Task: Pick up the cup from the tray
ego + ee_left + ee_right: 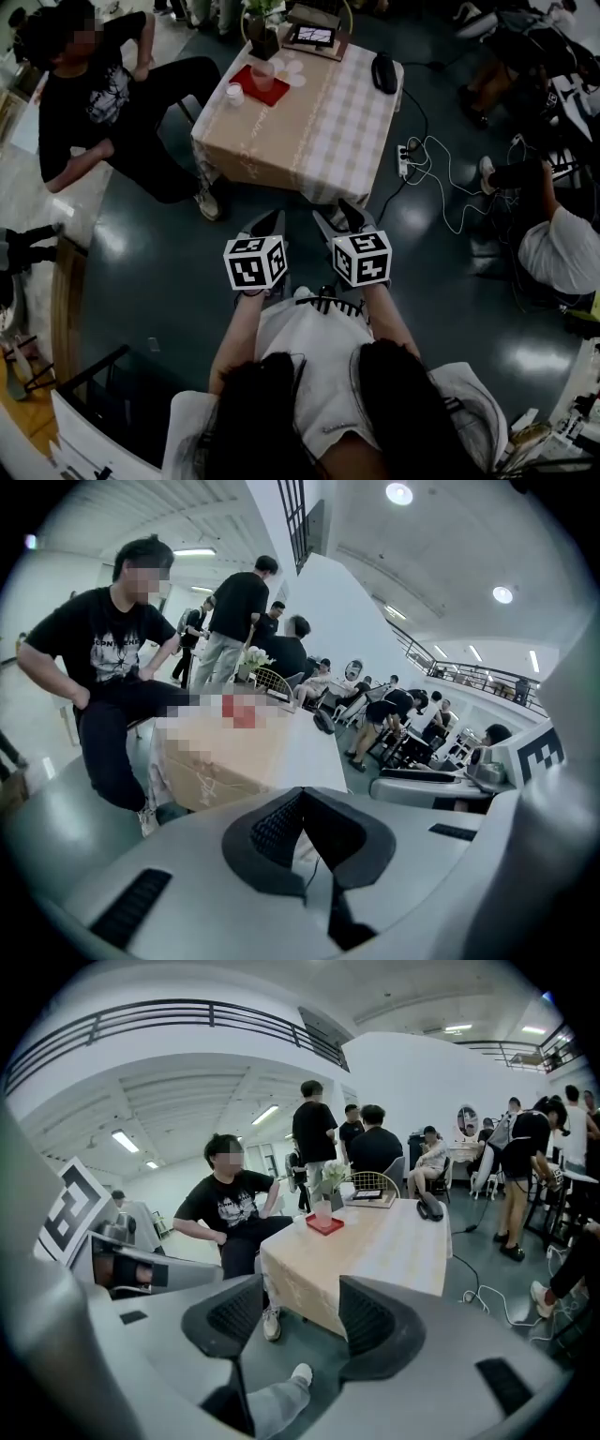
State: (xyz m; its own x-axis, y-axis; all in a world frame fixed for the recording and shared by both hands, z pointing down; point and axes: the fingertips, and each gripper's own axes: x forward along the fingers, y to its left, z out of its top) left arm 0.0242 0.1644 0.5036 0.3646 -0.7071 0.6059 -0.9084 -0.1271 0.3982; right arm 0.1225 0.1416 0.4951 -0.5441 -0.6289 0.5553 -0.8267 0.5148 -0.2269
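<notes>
Cup (263, 75) is standing on one tray (274, 94), far. Two grippers are hovering near: left gripper (266, 225) pressed together, right gripper (338, 218) spread, empty.

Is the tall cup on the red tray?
Yes, the tall cup stands upright on the red tray.

I'm standing in a big open hall used as a shared work or lab space, not a home. A balcony railing (187, 1016) runs along an upper level above white walls, with round ceiling lights (398, 493) and strip lamps (125, 1141) overhead. The floor (141, 262) is dark and glossy — a power strip (404, 159) and loose white cables (441, 150) lie on it. One cloth-covered table (319, 122) stands in the open, a seated person (94, 103) is beside it, and more people (375, 1152) stand or sit around desks behind.
</notes>
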